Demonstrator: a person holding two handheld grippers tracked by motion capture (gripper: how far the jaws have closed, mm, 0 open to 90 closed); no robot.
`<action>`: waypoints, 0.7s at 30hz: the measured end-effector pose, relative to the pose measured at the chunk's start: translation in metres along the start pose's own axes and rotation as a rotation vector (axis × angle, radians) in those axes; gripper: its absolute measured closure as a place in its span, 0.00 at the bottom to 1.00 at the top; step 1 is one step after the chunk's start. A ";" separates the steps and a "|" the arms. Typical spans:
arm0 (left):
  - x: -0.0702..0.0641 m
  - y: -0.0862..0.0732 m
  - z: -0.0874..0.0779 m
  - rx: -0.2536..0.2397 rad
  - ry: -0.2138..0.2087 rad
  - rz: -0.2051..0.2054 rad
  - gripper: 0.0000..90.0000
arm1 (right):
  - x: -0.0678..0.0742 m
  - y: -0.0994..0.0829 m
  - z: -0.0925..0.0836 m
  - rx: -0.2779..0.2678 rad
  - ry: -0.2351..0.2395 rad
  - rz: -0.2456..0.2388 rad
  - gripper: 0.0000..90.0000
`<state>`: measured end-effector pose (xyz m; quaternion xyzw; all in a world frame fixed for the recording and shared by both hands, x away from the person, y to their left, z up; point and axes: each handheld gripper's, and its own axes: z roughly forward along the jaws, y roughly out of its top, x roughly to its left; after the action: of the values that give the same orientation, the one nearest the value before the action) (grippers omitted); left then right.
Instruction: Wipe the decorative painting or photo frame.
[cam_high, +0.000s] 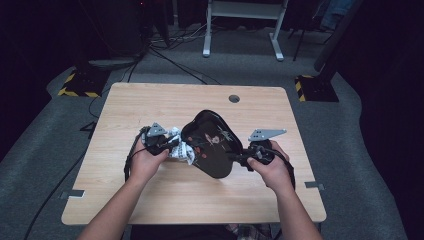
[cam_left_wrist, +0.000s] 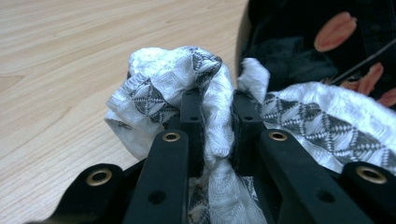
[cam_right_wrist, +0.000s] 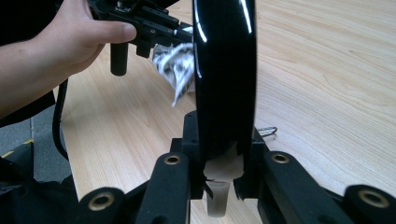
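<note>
— What sits nearest?
— Two grippers: the right gripper (cam_right_wrist: 218, 161) clamps one black tray (cam_high: 212, 145) on edge over the table (cam_high: 150, 100); the left gripper (cam_left_wrist: 217, 135) pinches one patterned cloth (cam_left_wrist: 163, 84) against it.

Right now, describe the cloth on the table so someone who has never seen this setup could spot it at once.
Start at the wooden table and find the glossy black tray tilted at its middle. At the tray's left edge, the left gripper is shut on a crumpled cloth. It is the one soft, pale thing there: white textured fabric with grey diamond-patterned bands.
</note>
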<state>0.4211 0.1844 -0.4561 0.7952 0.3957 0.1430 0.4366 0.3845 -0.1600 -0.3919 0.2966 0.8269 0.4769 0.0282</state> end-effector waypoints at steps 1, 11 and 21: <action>0.000 -0.001 0.001 0.006 0.000 0.008 0.88 | 0.001 0.000 0.000 -0.001 0.000 -0.002 0.87; -0.005 -0.010 0.009 0.049 -0.026 0.019 0.88 | 0.001 0.000 0.001 -0.001 -0.010 -0.009 0.87; -0.012 -0.019 0.017 0.091 -0.050 0.036 0.87 | 0.000 0.000 0.001 -0.002 -0.007 -0.008 0.87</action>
<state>0.4131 0.1710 -0.4794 0.8246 0.3765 0.1127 0.4070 0.3848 -0.1592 -0.3921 0.2949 0.8275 0.4766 0.0334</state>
